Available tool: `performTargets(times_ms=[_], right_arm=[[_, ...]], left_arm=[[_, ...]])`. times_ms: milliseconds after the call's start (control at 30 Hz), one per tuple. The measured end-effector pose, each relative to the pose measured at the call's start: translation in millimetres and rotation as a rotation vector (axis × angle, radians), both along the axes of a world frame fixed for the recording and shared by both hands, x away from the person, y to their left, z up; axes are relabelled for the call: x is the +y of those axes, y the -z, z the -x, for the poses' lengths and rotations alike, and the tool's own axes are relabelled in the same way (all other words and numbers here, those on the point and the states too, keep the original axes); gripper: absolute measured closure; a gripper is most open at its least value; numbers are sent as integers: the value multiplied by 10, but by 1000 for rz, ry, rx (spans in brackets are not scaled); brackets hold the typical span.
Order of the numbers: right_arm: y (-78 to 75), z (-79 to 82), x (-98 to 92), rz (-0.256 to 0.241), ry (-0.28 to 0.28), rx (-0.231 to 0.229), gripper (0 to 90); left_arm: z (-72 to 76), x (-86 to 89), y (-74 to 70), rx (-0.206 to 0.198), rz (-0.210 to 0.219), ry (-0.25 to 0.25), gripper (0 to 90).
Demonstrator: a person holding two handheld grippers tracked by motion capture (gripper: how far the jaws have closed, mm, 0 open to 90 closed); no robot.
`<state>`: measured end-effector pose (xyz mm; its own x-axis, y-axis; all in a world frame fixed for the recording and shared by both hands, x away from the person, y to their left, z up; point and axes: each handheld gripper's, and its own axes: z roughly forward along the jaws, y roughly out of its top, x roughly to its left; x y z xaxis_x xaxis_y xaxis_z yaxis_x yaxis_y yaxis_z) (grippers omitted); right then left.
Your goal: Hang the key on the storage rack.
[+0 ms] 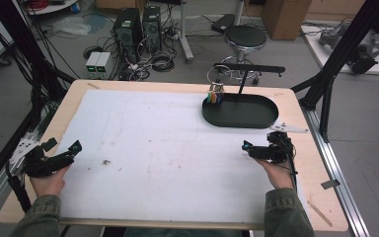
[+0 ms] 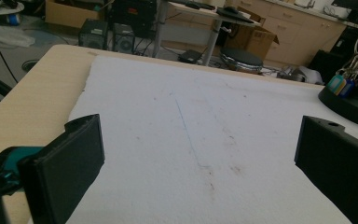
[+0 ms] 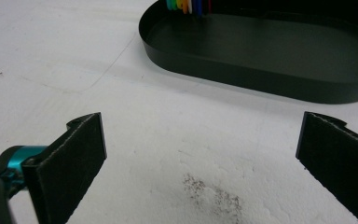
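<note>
Two grippers, left (image 1: 74,147) and right (image 1: 246,146), rest low over the white mat (image 1: 153,148), both with jaws spread wide and holding nothing. Nearest the right one stands a black tray (image 1: 256,121) at the far right of the table, with a keyring (image 1: 216,94) of coloured tags hanging from its stand above the tray's left end. Reaching for the keys would probably go best with the right gripper lifted over the rim and closed on the ring, not the loose tags.

Stool (image 1: 245,37) and computer towers (image 1: 137,27) behind table.

Dim, even light overhead — faint shadows, near jaws slightly soft.
</note>
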<state>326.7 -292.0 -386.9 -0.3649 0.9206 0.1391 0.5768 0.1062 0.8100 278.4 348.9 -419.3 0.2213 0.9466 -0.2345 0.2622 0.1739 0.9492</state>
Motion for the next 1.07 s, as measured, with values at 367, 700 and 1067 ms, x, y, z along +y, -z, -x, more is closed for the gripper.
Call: performTargets(times_ms=[367, 700, 1067], right_arm=[[166, 250, -98, -46, 57, -142, 5], [213, 355, -78, -42, 87, -232, 4], [205, 389, -41, -12, 84, -254, 4]], left_arm=[[-1, 0, 1, -2, -1, -5, 18], [3, -5, -5, -7, 0, -6, 18], [-17, -32, -6, -6, 1, 3, 18]])
